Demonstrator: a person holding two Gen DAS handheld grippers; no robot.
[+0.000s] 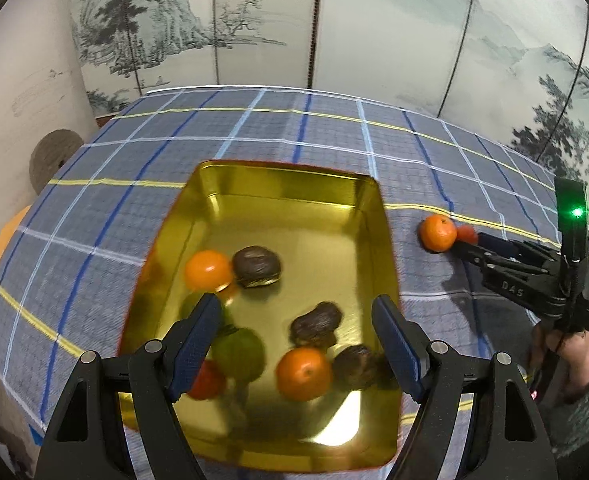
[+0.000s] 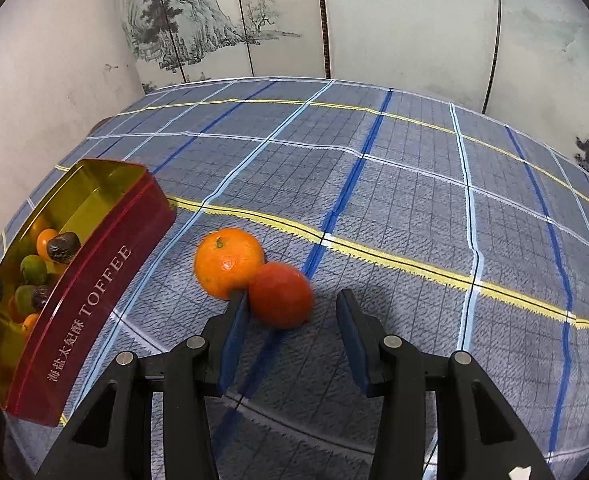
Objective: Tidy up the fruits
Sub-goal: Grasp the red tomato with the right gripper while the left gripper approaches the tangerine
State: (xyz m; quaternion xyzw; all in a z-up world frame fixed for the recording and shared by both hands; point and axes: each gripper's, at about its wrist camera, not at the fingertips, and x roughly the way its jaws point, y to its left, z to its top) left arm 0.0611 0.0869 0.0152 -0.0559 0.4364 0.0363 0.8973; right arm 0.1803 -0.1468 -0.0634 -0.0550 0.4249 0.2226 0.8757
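Right of the toffee tin [image 2: 94,280], right gripper [image 2: 294,320], jaws apart, is bracketing the red-orange fruit [image 2: 280,294]; closing comes next. Left gripper [image 1: 298,336], jaws apart, is hovering over the tin.

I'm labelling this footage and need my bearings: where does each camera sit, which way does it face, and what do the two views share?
Left wrist: on the left gripper, angled down into the gold tin of fruit; its jaws stand open, and the right gripper and a hand show.
Right wrist: on the right gripper, angled down at an orange and a red fruit on the checked cloth; jaws open.
Shared: tin, both loose fruits, cloth, painted screen.
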